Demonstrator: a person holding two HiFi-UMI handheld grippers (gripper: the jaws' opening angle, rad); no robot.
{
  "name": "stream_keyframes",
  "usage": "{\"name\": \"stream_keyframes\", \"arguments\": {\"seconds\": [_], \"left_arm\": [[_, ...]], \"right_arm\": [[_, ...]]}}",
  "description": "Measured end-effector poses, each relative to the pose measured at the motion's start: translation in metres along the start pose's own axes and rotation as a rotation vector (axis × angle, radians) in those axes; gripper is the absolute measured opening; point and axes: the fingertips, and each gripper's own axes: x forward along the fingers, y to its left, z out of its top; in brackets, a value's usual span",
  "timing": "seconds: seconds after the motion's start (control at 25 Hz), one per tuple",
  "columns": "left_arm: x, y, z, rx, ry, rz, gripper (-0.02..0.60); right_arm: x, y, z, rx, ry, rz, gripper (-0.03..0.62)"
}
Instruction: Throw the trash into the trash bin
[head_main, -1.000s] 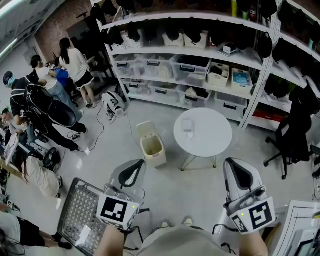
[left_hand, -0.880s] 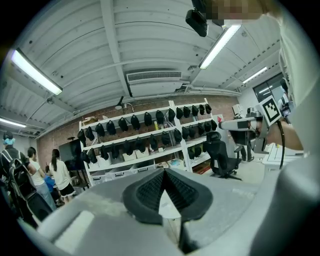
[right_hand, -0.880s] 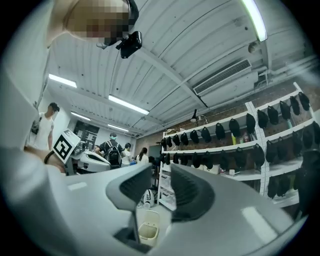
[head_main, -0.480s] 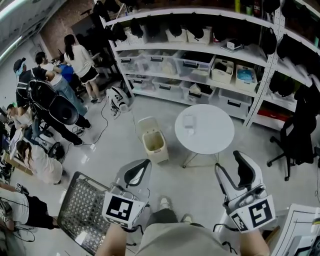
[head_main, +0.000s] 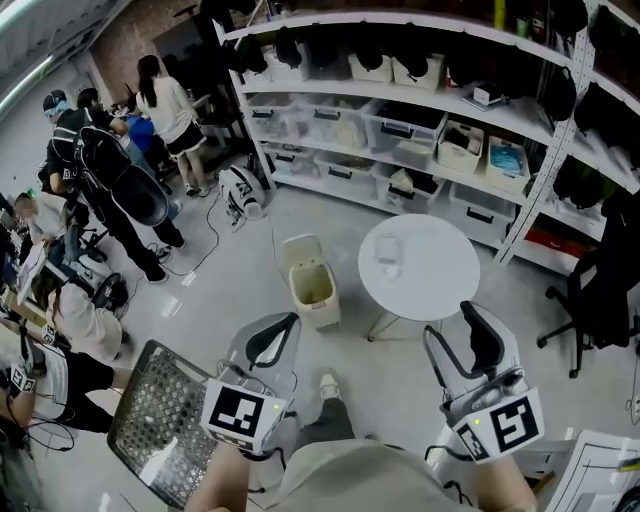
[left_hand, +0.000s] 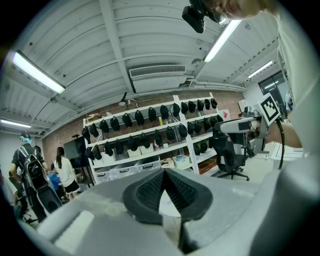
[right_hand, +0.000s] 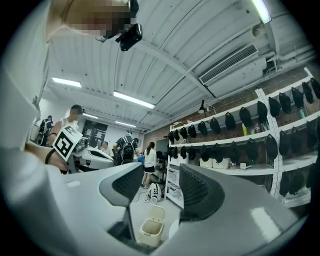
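Both grippers are held low and well short of the target. The left gripper (head_main: 266, 346) is clenched with nothing in it. The right gripper (head_main: 458, 342) stands released; its jaws have just been opening and nothing sits between them.

The trash (head_main: 388, 252), a small pale item too small to identify, lies on the round white worktop (head_main: 440, 285), ahead of the right gripper and slightly to its left, so the right hand is nearer. Its long axis seems to run away from the person, though that's hard to tell.

The trash bin (head_main: 312, 288) stands lid-up on the floor, just left of the worktop.

The right gripper view shows the bin low between the jaws but not the trash – only the head view shows that. The left gripper view shows neither, mostly shelves (left_hand: 150, 137).
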Motion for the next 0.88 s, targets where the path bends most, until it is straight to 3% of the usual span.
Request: {"name": "stream_keyframes", "arguments": {"seconds": [0.24,0.56,0.88], "left_arm": [[0.037,0.033,-0.009,-0.059,0.007,0.010,0.002],[0.095,0.097,-0.030,-0.041,0.020,-0.021,0.002],[0.165,0.178,-0.059,-0.072,0.040,-0.070,0.002]], "right_arm": [[0.050,-0.013,-0.017,0.002,0.022,0.006,0.236],[0.132,-0.033,-0.041,0.019,0.080,-0.032,0.236],[0.234,-0.049,-0.067,0.041,0.151,-0.091,0.236]]}}
